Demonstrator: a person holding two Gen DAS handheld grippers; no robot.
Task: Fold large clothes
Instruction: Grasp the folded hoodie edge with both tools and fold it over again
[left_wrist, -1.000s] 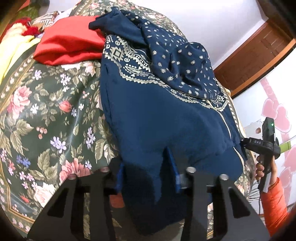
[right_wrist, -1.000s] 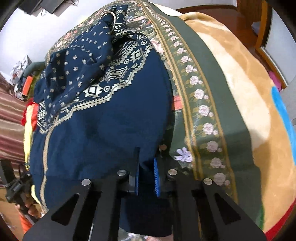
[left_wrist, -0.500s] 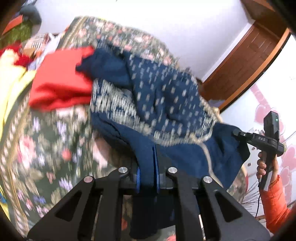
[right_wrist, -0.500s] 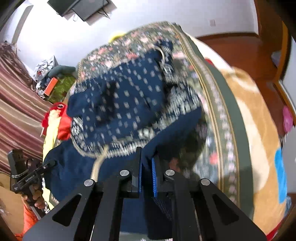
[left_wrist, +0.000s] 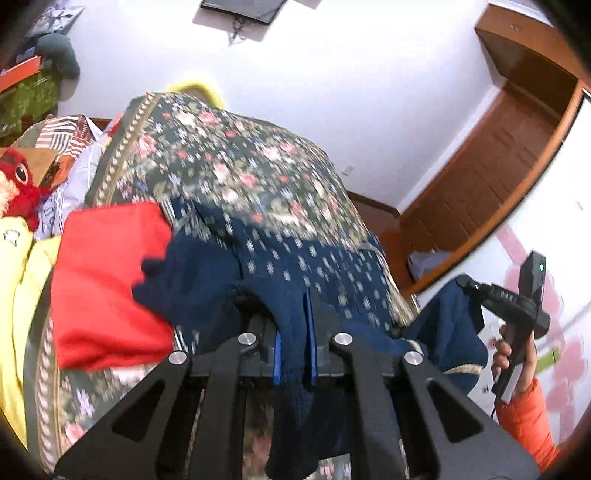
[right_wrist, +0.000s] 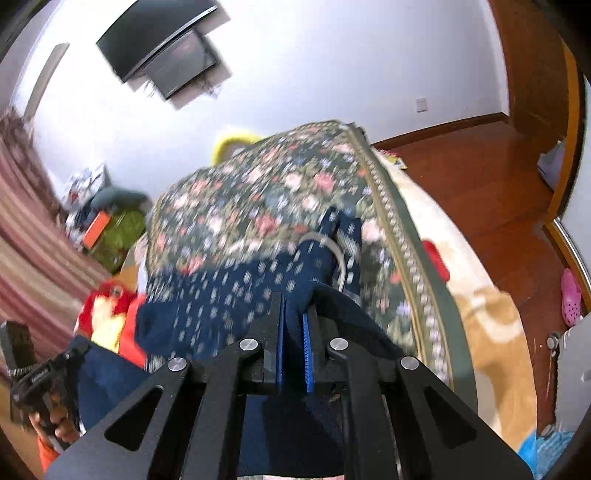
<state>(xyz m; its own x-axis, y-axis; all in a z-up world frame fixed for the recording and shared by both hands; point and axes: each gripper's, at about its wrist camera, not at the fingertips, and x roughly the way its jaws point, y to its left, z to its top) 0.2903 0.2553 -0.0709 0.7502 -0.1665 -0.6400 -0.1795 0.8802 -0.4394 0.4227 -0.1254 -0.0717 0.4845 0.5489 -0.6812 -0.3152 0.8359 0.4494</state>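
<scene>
A large navy garment (left_wrist: 314, 266) with a pale dotted print lies on the floral bedspread (left_wrist: 236, 162), its near hem lifted off the bed. My left gripper (left_wrist: 293, 306) is shut on one corner of that hem; the cloth hangs down between its blue pads. My right gripper (right_wrist: 293, 306) is shut on the other corner of the navy garment (right_wrist: 229, 295). From the left wrist view, the right gripper (left_wrist: 469, 286) shows at the right with navy cloth draped from it. In the right wrist view, the left gripper (right_wrist: 79, 349) appears at the lower left, likewise with cloth.
A red folded garment (left_wrist: 107, 280) lies left of the navy one, with yellow cloth (left_wrist: 18, 295) and a red plush toy (left_wrist: 18, 177) beyond. A wall TV (right_wrist: 162, 59) hangs above. Wooden floor (right_wrist: 476, 184) and a door (left_wrist: 480, 177) lie to the right of the bed.
Both grippers rose with the hem and carried it forward toward the far end of the bed. The left jaws closed onto the cloth. The flat navy panel has folded up over the patterned part.
</scene>
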